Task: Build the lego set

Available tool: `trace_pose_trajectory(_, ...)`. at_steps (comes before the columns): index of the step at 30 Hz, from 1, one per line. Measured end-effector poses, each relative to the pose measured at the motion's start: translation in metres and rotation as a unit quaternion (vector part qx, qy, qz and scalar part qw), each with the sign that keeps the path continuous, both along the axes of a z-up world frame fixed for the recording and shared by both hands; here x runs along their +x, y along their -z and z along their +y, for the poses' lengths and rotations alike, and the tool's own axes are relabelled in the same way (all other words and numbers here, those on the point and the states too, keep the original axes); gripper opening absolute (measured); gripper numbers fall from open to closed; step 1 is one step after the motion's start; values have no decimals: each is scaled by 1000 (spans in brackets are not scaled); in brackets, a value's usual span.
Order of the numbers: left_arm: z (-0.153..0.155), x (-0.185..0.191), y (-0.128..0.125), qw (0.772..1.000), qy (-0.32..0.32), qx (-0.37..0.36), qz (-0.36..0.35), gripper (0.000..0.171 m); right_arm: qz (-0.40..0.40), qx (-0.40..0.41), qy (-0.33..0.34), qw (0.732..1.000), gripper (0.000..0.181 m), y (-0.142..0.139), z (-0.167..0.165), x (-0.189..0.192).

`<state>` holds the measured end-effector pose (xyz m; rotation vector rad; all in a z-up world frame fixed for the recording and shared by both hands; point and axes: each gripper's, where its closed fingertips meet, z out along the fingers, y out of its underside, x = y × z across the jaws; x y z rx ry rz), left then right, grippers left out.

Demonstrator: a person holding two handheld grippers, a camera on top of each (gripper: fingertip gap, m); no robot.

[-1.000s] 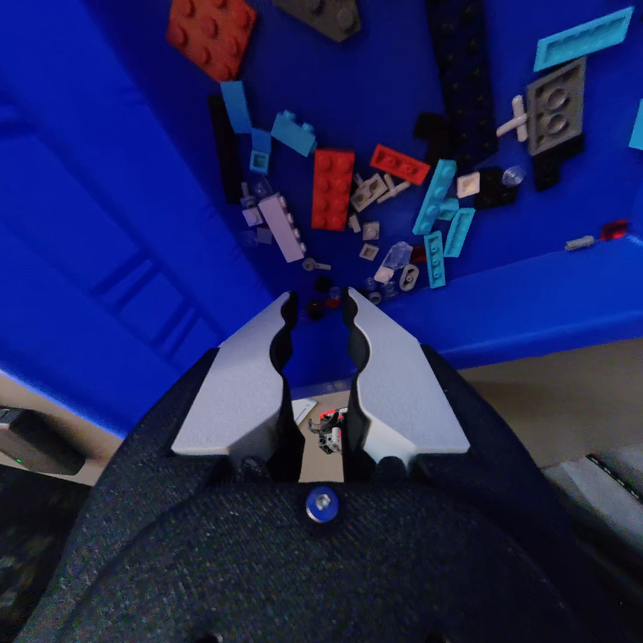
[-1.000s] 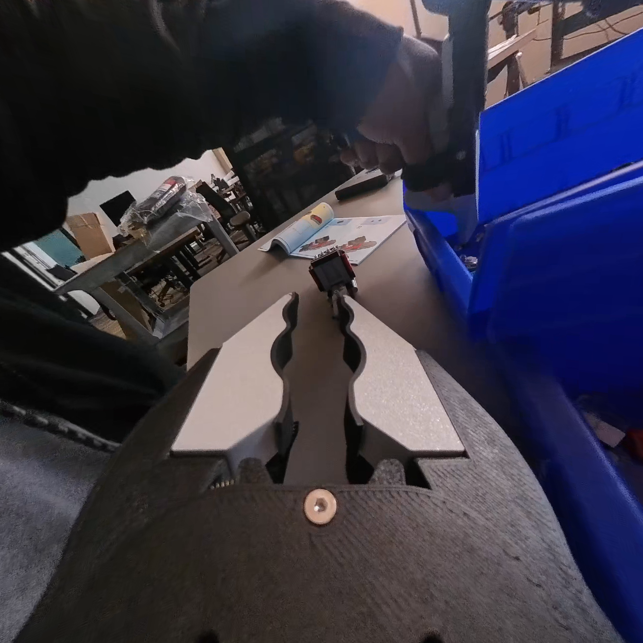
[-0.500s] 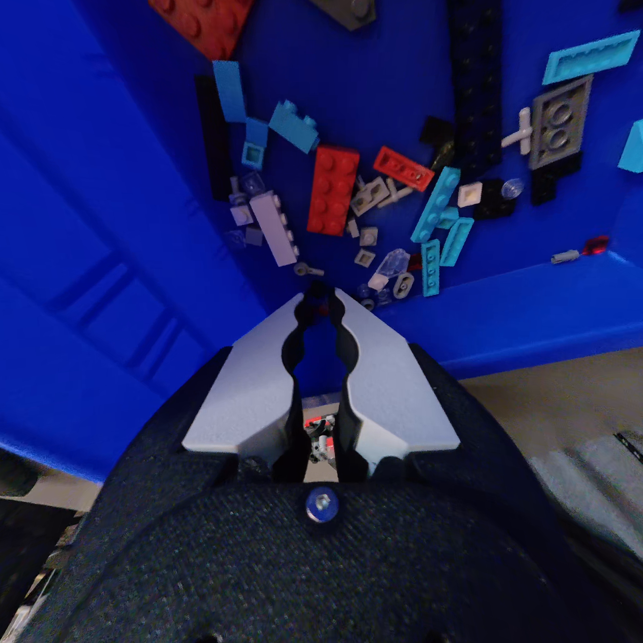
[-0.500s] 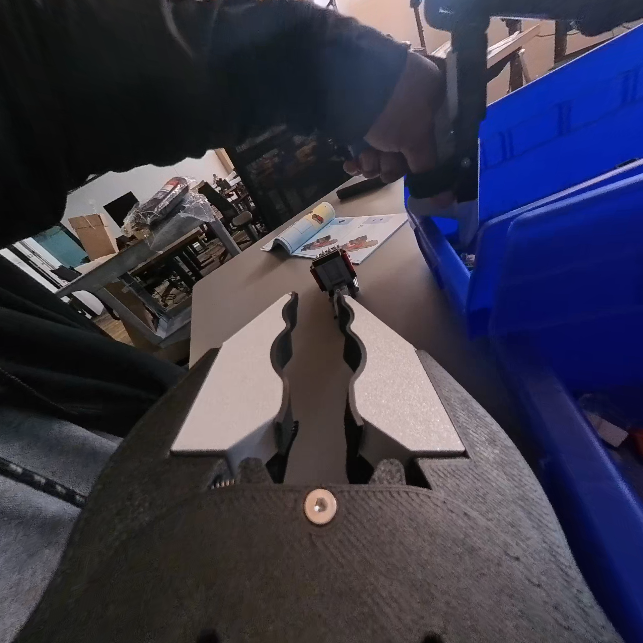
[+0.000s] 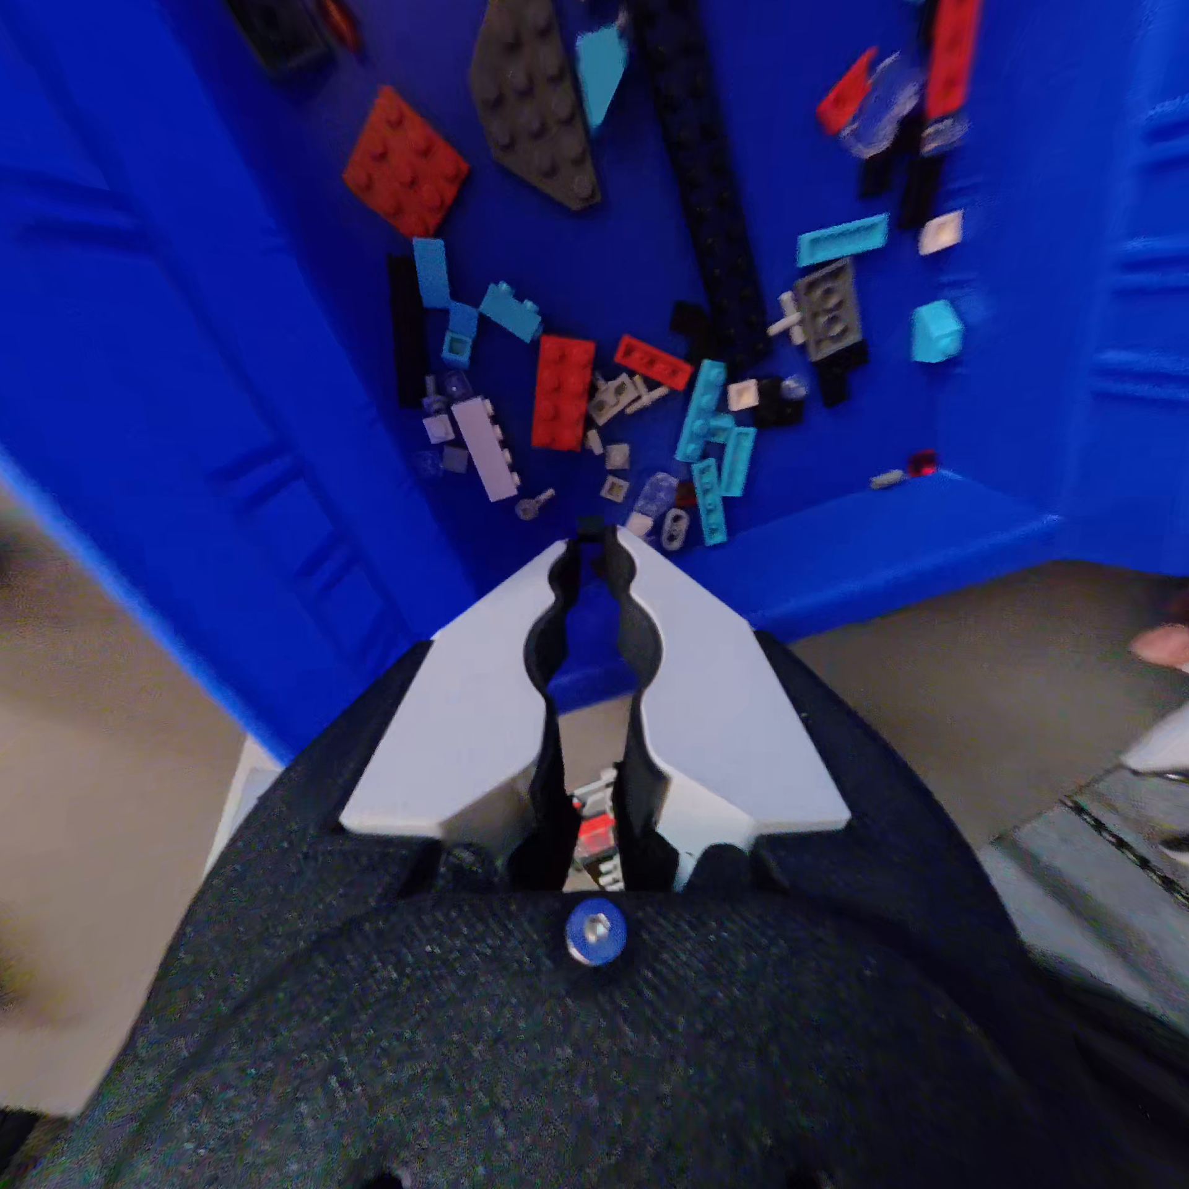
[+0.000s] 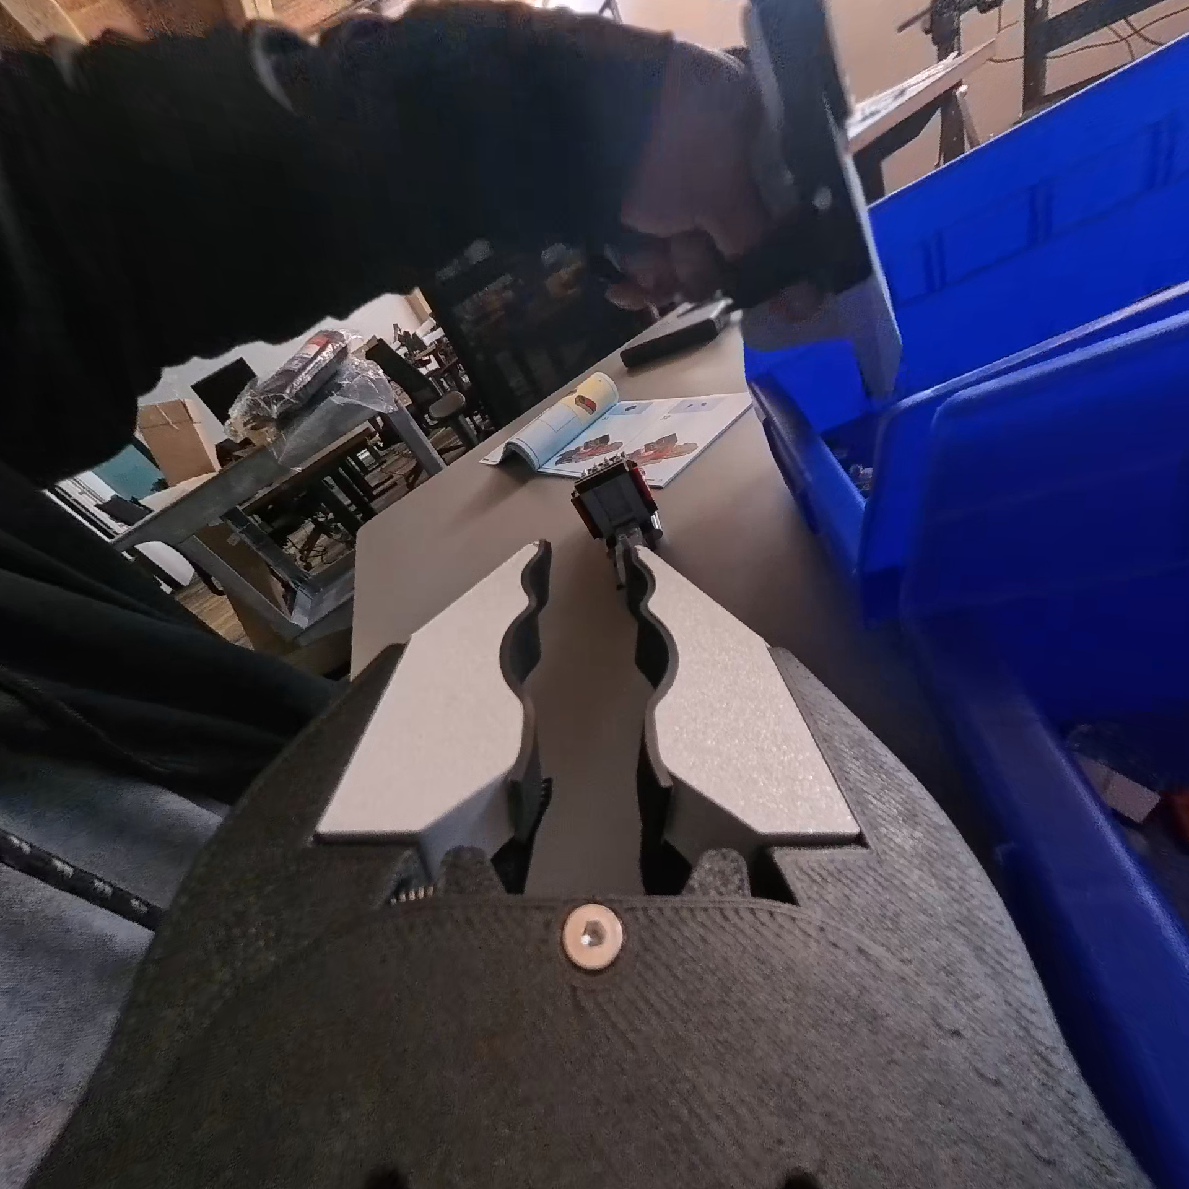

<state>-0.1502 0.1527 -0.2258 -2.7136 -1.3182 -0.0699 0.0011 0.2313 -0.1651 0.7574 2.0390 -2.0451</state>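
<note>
My left gripper (image 5: 590,537) is over the blue bin (image 5: 193,386) of loose lego pieces, shut on a small black piece (image 5: 589,526) at its tips. Below lie a red 2x4 brick (image 5: 563,400), a red square plate (image 5: 405,170), a dark grey wedge plate (image 5: 534,109), a long black plate (image 5: 708,193) and several teal and grey pieces. My right gripper (image 6: 589,553) is open and empty, low over the table. The partly built black and red model (image 6: 614,505) stands just past its right fingertip. The model also shows between the left fingers (image 5: 595,830).
An open instruction booklet (image 6: 617,431) lies behind the model. Blue bins (image 6: 1029,450) line the table's right side. A person's hand (image 6: 695,212) and dark sleeve reach across above. A flat black object (image 6: 675,338) lies farther back on the table. Tip to tip, the grippers are about 20 cm apart. The red 2x4 brick (image 5: 563,400) is closer to my left gripper, around 4 cm from its tips; the right tips are 20 cm off.
My left gripper closed on the small black piece on the bin floor and has lifted away from it, so more of the bin shows. My right gripper has stayed put and open.
</note>
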Motion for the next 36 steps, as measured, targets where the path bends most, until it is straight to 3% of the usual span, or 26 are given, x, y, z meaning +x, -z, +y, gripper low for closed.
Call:
trace_pose_trajectory(4,-1,15,-43,995,-23,77,52,9,1,1,0,1000,23,0,0,0)
trace_pose_trajectory(8,-44,48,-69,985,-65,114,114,9,-6,10,8,1000,23,4,0,-3)
trace_pose_trajectory(13,-126,117,-32,978,-139,111,113,9,-22,37,19,999,23,13,-3,-8)
trace_pose_trajectory(18,-165,172,22,979,-159,94,89,9,-38,69,19,997,23,23,-8,-11)
trace_pose_trajectory(20,-169,179,34,982,-146,85,87,11,-41,80,21,996,23,27,-11,-12)
trace_pose_trajectory(25,-165,177,34,983,-120,103,95,13,-42,98,24,994,21,32,-13,-13)
trace_pose_trajectory(28,-162,172,26,984,-103,113,91,31,-42,98,32,994,21,32,-12,-15)
trace_pose_trajectory(36,-102,111,-68,959,-26,223,172,36,-39,86,37,995,21,28,-10,-16)
